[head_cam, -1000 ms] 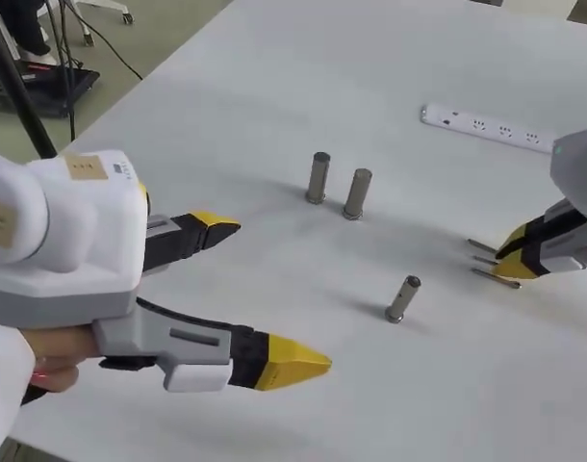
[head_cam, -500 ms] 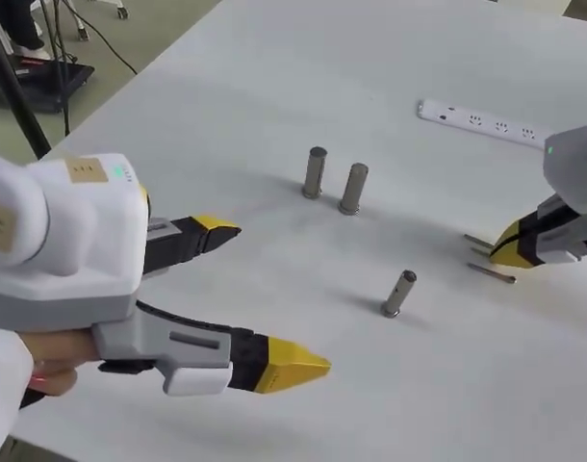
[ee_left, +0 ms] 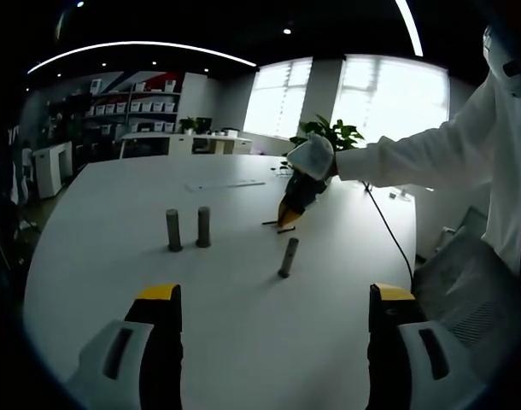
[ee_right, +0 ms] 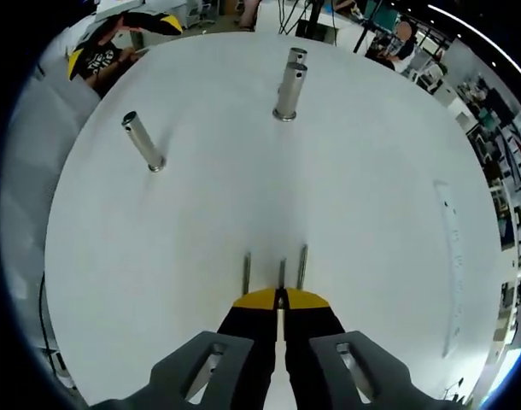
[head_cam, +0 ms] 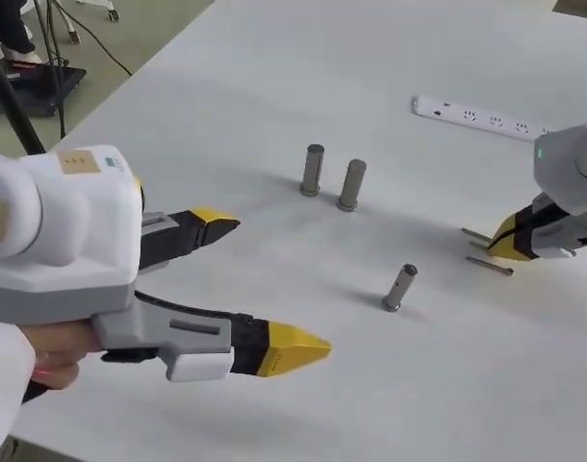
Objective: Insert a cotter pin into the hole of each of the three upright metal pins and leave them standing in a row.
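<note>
Left hand-held gripper [head_cam: 272, 286]: we are holding it released above the counter [head_cam: 274, 115].
Right hand-held gripper [ee_right: 282, 299]: we are clenching the middle cotter pin [ee_right: 282, 275].
Metal pins [head_cam: 351, 185]: three are standing.

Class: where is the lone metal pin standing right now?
In the head view the lone metal pin stands right of centre, nearer the person than the other two pins, left of the cotter pins.

Left gripper [head_cam: 267, 286] with jaws wide apart; right gripper [head_cam: 510, 247] with jaws together.
</note>
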A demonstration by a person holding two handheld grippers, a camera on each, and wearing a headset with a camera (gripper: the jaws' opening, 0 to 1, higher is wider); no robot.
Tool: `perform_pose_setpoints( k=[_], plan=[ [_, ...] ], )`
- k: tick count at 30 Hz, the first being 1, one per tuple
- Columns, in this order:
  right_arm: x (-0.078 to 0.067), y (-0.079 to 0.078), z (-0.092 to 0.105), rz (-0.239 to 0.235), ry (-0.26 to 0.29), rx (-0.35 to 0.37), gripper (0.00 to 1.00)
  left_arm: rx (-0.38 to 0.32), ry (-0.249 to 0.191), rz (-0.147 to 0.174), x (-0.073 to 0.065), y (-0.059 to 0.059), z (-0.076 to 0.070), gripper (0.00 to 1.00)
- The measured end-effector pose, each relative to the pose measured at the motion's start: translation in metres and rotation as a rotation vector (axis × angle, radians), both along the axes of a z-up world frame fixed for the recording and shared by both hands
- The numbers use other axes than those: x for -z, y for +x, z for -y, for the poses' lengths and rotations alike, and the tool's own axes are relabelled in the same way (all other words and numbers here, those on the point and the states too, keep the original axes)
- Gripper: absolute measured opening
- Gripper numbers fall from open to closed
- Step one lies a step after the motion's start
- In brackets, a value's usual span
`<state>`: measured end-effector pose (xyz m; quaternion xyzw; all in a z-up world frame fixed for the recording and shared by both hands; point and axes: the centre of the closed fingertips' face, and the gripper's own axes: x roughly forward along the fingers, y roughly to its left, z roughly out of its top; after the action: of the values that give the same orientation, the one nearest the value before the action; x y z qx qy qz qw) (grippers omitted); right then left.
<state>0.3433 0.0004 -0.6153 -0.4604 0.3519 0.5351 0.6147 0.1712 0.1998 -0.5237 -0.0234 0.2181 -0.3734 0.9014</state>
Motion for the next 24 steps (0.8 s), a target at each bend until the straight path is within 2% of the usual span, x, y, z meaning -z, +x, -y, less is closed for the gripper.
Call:
perform_pose_setpoints(
  k=[1,2,4,11,14,18,22,24],
  plan=[
    [-0.001,0.0,0.0,0.002,0.004,0.005,0.0,-0.001,0.005,-0.001,0.001,0.0,-0.001,0.89],
    [-0.006,0.003,-0.002,0.024,0.035,0.036,0.0,-0.002,0.003,-0.003,0.001,0.001,-0.001,0.87],
    [-0.014,-0.001,-0.005,0.013,0.072,0.056,0.0,-0.008,-0.017,-0.009,0.0,0.002,-0.001,0.87],
    [-0.039,-0.008,-0.006,0.066,0.107,0.058,0.0,0.003,-0.003,-0.007,0.0,0.004,0.0,0.86],
    [-0.048,-0.018,-0.007,0.082,0.134,0.053,0.0,-0.004,0.016,-0.003,0.0,0.007,-0.001,0.83],
    [-0.054,-0.03,-0.005,0.11,0.135,0.031,0.0,-0.004,0.004,0.005,-0.004,0.01,0.001,0.83],
    [-0.063,-0.039,0.001,0.184,0.128,0.033,0.0,0.028,-0.005,0.002,-0.004,0.012,0.009,0.8],
    [-0.066,-0.045,0.002,0.201,0.142,0.043,0.0,0.048,-0.004,-0.008,-0.003,0.013,0.013,0.79]
  ],
)
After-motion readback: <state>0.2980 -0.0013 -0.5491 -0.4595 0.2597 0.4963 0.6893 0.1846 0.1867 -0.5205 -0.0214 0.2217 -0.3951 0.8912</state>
